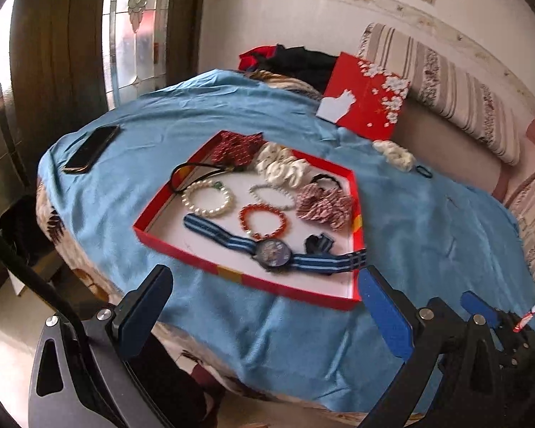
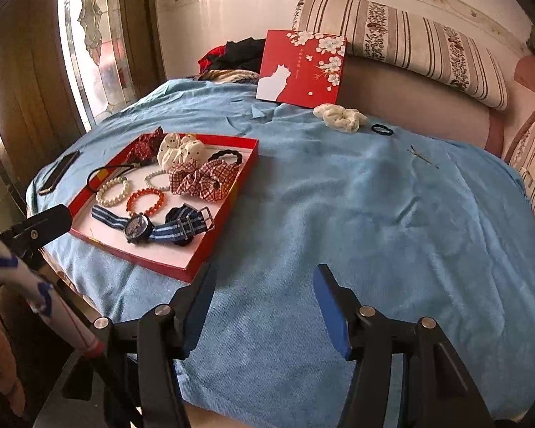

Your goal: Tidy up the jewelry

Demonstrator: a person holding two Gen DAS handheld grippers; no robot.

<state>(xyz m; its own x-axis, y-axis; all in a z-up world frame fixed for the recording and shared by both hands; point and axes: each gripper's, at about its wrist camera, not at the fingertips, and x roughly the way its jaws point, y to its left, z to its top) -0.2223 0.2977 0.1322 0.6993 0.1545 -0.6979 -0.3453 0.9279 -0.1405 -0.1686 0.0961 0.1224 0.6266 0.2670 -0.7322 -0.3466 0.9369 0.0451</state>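
A red tray (image 2: 228, 210) on a blue cloth (image 2: 374, 214) over the table holds three bead bracelets, one striped watch (image 2: 139, 230), three scrunchies and two black hair ties. A fourth scrunchie (image 2: 340, 117) and another black hair tie (image 2: 381, 129) lie well apart near the red lid (image 2: 301, 66) (propped against a striped cushion), with a phone (image 2: 59, 173) left of the tray. Both the left hand-held gripper (image 1: 264, 306) and the right hand-held gripper (image 2: 264, 303) hang with jaws apart and empty, nothing barring the way.
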